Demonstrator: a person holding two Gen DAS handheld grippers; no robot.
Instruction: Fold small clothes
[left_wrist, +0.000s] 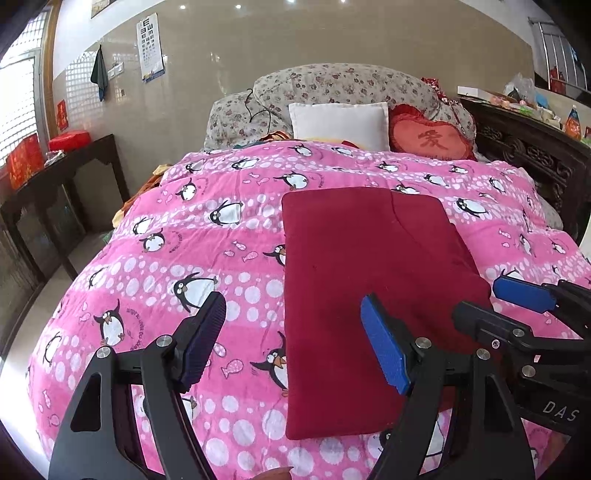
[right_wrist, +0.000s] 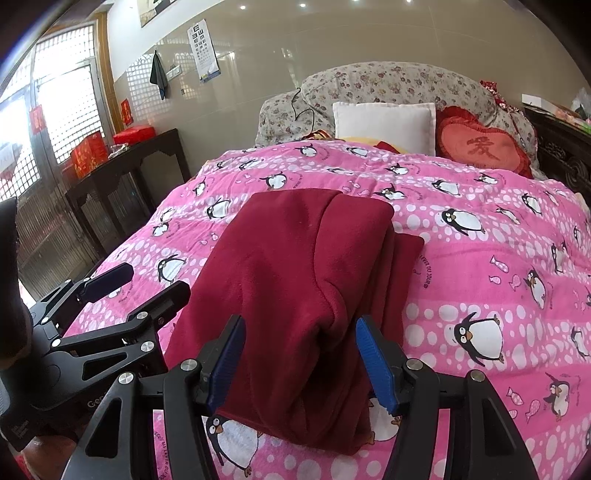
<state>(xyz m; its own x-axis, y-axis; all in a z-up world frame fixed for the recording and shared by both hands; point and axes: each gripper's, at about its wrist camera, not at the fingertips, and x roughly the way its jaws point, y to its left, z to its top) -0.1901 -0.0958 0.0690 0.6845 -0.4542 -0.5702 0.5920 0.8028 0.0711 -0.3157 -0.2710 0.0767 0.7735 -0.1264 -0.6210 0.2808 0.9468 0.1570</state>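
A dark red fleece garment lies folded into a long rectangle on the pink penguin quilt. My left gripper is open and empty, hovering over the garment's near left edge. My right gripper is open too, its blue pads either side of the garment's raised near fold; nothing is pinched. The right gripper also shows in the left wrist view, at the garment's right edge. The left gripper shows in the right wrist view, at the left.
A white pillow, a red heart cushion and a floral bolster sit at the bed's head. A dark side table with red boxes stands left. A carved dark cabinet stands right.
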